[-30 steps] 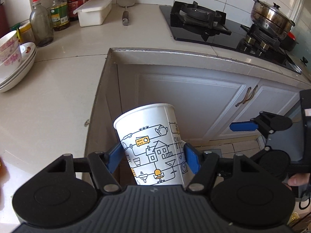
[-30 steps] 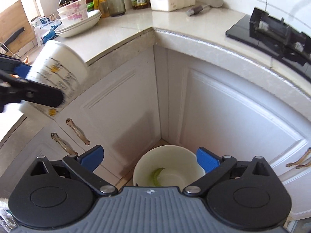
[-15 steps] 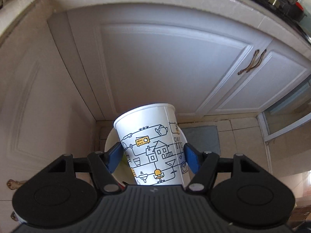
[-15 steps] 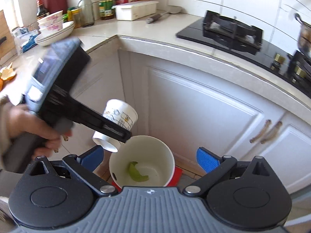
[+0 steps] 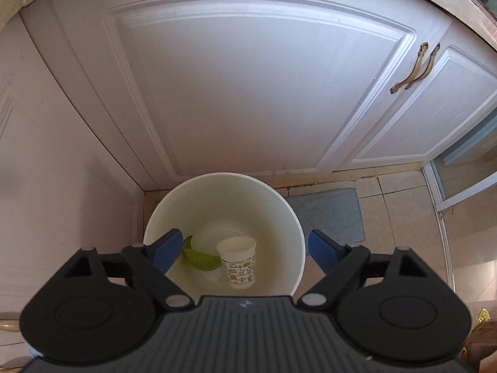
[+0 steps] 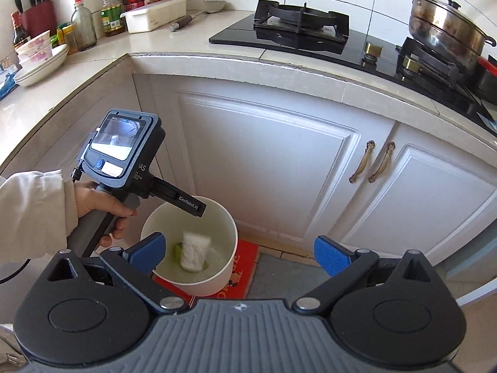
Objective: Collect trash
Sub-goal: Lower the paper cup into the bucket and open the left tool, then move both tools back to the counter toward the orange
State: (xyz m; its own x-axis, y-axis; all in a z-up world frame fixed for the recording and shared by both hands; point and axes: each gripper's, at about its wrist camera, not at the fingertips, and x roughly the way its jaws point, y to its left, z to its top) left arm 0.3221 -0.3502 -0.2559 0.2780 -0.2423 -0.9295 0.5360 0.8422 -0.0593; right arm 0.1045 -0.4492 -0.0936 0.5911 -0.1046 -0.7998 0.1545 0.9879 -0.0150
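1. Drop step done: paper cup [image 5: 237, 262] lies inside the white bin [image 5: 289, 217], lower centre of frame, beside a green leaf [image 5: 200, 256].
2. Left hand-held gripper [image 5: 245, 250] jaws just opened wide, nothing between them; right hand-held gripper [image 6: 237, 253] also wide, empty.
3. Next, probably: lift clear, find more trash on the tabletop [image 6: 174, 43].

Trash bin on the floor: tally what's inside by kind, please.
Inside the white trash bin:
Paper cup: 1
Green leaf: 1
Total: 2
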